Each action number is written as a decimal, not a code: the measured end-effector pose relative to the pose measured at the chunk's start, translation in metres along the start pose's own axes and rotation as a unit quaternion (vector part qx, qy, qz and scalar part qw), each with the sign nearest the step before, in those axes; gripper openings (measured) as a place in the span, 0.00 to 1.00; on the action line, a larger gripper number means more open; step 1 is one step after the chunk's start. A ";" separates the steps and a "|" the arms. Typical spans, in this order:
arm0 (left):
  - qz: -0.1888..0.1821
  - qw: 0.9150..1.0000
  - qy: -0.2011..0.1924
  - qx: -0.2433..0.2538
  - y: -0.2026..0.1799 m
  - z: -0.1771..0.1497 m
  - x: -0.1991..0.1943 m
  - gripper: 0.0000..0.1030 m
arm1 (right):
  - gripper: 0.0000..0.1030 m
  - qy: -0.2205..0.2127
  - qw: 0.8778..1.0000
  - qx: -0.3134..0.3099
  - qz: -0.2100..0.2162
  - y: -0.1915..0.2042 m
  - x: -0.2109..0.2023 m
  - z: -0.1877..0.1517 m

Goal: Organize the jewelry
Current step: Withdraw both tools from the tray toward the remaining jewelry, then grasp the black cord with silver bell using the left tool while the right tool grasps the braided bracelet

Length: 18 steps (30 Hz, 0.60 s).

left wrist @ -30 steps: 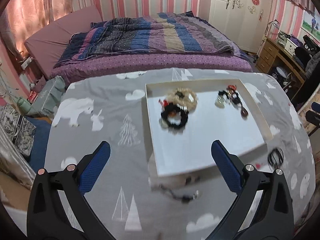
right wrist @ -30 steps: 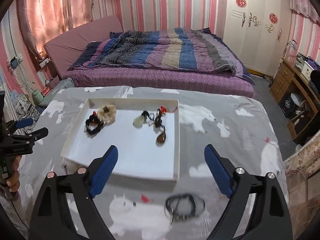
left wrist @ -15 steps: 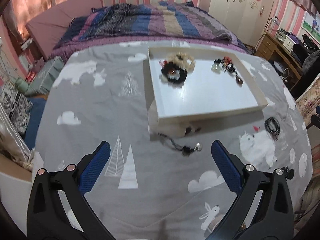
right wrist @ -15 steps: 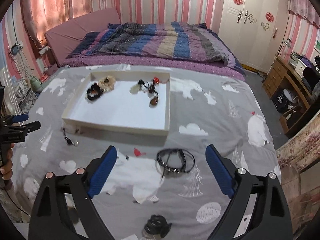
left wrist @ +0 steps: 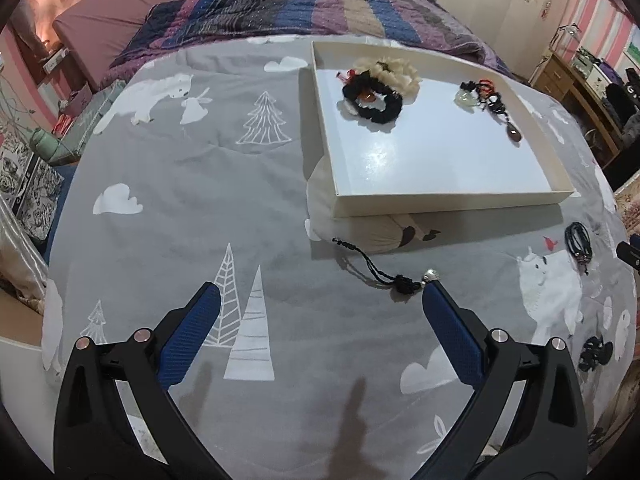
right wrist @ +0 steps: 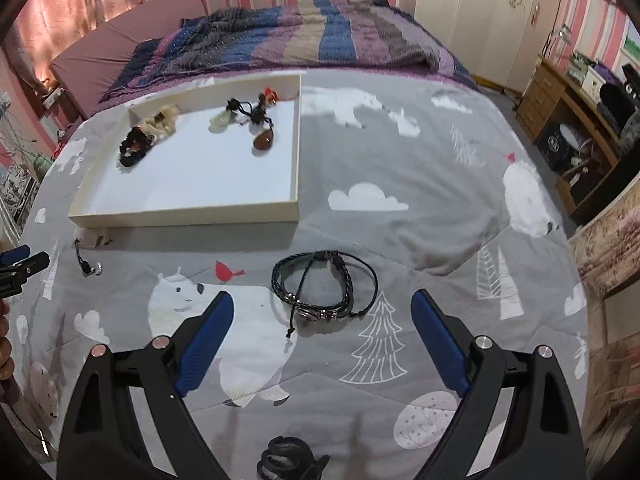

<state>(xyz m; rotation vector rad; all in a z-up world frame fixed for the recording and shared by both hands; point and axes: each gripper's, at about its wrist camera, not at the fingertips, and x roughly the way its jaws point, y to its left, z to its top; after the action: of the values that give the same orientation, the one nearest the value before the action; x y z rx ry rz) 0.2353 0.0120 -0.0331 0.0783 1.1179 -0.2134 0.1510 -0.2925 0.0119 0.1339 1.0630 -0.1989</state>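
Observation:
A white tray [left wrist: 448,200] [right wrist: 184,216] sits on the grey blanket and holds a black scrunchie [left wrist: 372,100], a cream scrunchie [left wrist: 390,70] and corded pendants [left wrist: 494,106]. A black cord with a silver bead [left wrist: 384,274] [right wrist: 86,262] lies in front of the tray, just ahead of my open, empty left gripper [left wrist: 316,304]. A black braided bracelet [right wrist: 322,290] [left wrist: 579,242] lies just ahead of my open, empty right gripper [right wrist: 322,312]. A small black hair tie [right wrist: 286,458] [left wrist: 596,354] lies nearer, between the right gripper's arms.
The grey blanket with white bears and trees [left wrist: 180,200] covers the surface. A bed with a striped quilt [right wrist: 300,40] stands behind. A wooden desk [right wrist: 560,92] is at the right. The left gripper's tip shows at the left edge of the right wrist view [right wrist: 20,266].
Both grippers have pulled back from the tray and dropped lower. The cord now lies close before the left gripper and the bracelet close before the right one. Both stay open.

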 end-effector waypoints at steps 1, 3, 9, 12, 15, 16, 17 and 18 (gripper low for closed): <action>-0.002 1.000 0.005 -0.003 0.000 0.001 0.004 0.97 | 0.88 0.002 1.000 0.001 -0.003 -0.001 0.003 0.001; -0.004 1.000 0.013 -0.006 -0.001 0.003 0.011 0.97 | 0.88 0.005 1.000 0.002 -0.010 -0.003 0.008 0.002; -0.022 0.998 0.042 -0.029 -0.005 0.008 0.034 0.89 | 0.88 0.020 1.000 0.015 -0.012 -0.012 0.026 0.003; -0.032 0.997 0.055 -0.037 -0.013 0.008 0.041 0.86 | 0.88 0.025 0.999 0.020 -0.007 -0.014 0.032 0.003; -0.035 0.996 0.069 -0.036 -0.022 0.007 0.049 0.71 | 0.88 0.023 1.000 0.018 -0.007 -0.013 0.035 0.005; -0.034 0.996 0.074 -0.036 -0.025 0.008 0.052 0.67 | 0.88 0.022 1.000 0.017 -0.007 -0.012 0.035 0.005; -0.029 0.996 0.074 -0.035 -0.027 0.008 0.053 0.67 | 0.88 0.022 1.000 0.016 -0.006 -0.012 0.036 0.006; -0.022 0.997 0.071 -0.035 -0.030 0.009 0.053 0.67 | 0.88 0.022 1.000 0.015 -0.006 -0.012 0.036 0.006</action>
<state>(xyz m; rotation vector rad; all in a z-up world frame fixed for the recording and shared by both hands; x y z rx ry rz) 0.2592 -0.0260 -0.0759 0.0059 1.2686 -0.2109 0.1704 -0.3087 -0.0173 0.1598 1.1047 -0.2232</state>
